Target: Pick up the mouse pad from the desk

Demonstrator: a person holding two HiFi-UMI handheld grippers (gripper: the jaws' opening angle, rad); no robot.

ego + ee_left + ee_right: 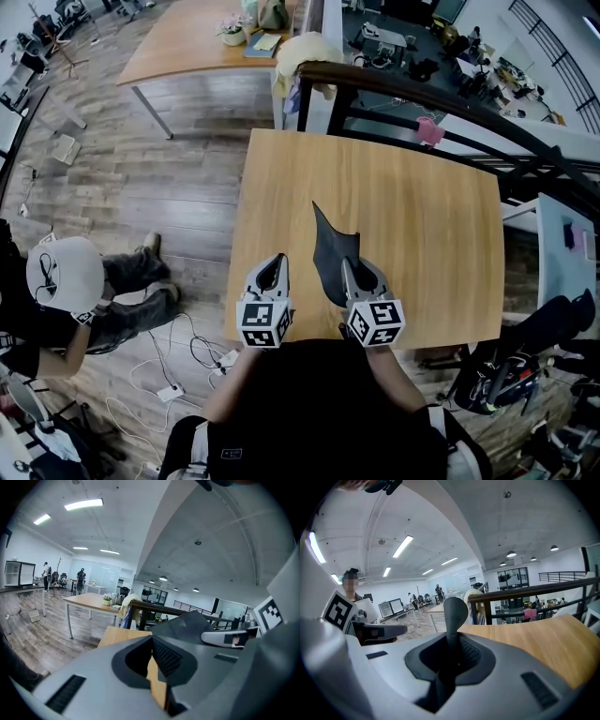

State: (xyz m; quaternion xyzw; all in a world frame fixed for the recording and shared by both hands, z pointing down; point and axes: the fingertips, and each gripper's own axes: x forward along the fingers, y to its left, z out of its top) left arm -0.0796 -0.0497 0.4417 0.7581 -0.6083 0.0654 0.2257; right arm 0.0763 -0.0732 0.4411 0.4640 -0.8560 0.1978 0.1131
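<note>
A thin dark mouse pad [330, 248] hangs edge-up above the near part of the wooden desk [422, 216]. My right gripper [349, 268] is shut on its near edge. In the right gripper view the mouse pad [453, 613] rises as a narrow dark strip out of the pinched jaws of the right gripper [450, 654]. My left gripper [278, 262] hovers beside it on the left, shut with nothing in it. In the left gripper view the left gripper [152, 657] has its pads together, and the lifted mouse pad [185, 622] shows to the right.
A person in a white cap [64, 274] sits on the floor left of the desk, among cables [178, 366]. A black railing [422, 94] runs behind the desk. Another wooden table [192, 37] stands farther back. Bags and a chair [511, 375] sit at the right.
</note>
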